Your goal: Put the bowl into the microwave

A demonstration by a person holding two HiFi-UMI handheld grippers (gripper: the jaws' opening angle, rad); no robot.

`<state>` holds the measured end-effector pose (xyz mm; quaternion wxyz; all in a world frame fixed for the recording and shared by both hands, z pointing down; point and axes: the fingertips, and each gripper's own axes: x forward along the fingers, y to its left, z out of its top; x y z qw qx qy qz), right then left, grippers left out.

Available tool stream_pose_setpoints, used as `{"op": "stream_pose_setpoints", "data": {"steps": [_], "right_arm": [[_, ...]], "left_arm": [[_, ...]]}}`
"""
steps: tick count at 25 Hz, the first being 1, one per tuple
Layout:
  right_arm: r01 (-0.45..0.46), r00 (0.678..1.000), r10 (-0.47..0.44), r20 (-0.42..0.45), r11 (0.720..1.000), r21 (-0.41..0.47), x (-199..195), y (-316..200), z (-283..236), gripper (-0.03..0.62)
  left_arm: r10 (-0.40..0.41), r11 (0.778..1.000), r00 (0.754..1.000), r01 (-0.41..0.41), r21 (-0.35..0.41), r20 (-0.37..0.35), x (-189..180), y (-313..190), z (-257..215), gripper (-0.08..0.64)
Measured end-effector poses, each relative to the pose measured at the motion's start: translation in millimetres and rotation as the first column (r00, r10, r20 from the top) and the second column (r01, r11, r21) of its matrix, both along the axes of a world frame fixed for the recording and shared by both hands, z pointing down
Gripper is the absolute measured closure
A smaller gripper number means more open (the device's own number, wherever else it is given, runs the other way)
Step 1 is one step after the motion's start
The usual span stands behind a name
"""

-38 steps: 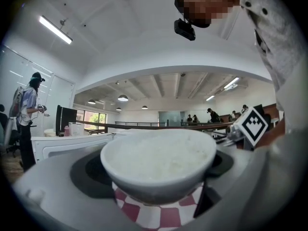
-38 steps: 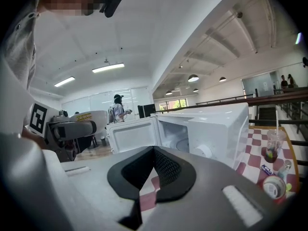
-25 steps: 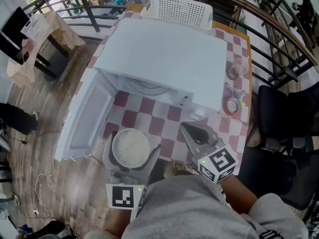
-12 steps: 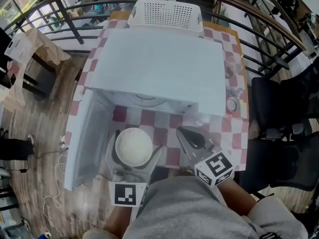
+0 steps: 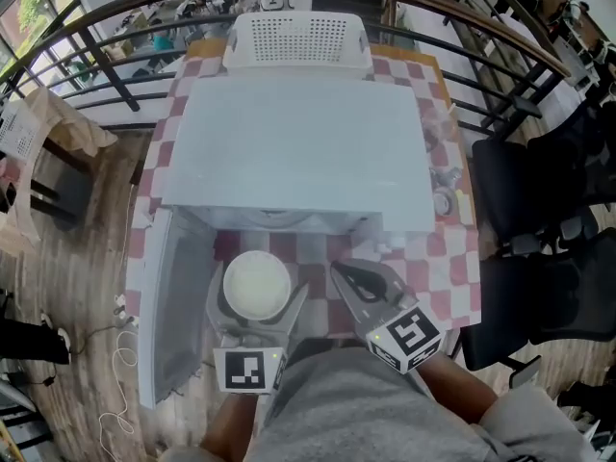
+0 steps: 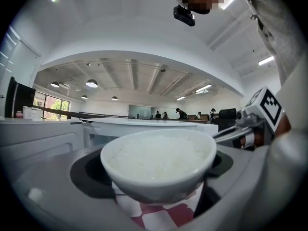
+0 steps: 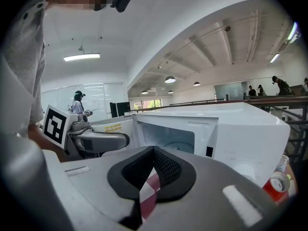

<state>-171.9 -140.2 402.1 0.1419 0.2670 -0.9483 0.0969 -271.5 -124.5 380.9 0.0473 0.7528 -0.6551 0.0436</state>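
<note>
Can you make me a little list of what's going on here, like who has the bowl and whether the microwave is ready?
Bowl: white round bowl of rice, in front of the microwave, not inside yet
Holder: left claw, jaws closed on the bowl's sides
Other hand: right claw, jaws together, holding nothing
Oven: white boxy microwave, its door swung wide open
Table cover: red-and-white checkered cloth
Behind the oven: white plastic basket with holes
</note>
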Motion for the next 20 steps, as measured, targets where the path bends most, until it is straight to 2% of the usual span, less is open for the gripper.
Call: {"op": "stream_pose_setpoints", "data": {"steps": [9,16,20], "right_arm": [[-0.017,1.000,0.017,-0.016,1.000,0.005,-5.2,2.5,3.2,0.594],[-0.041,0.998,0.041,-0.039,0.999,-0.005,-2.1,2.8,4.9,0.594],[-0.054,0.997,0.053,-0.048,0.999,-0.007,-1.9,-0.1,7.8,0.594]], "left_arm": [[0.040,0.997,0.999,-0.038,-0.061,0.021,-8.8,-38.2,49.0,0.035],[0.080,0.995,0.995,-0.076,-0.059,0.057,-7.3,-69.8,66.7,0.035],[0.087,0.992,0.996,-0.084,-0.096,0.036,-8.9,-83.8,86.7,0.035]]}}
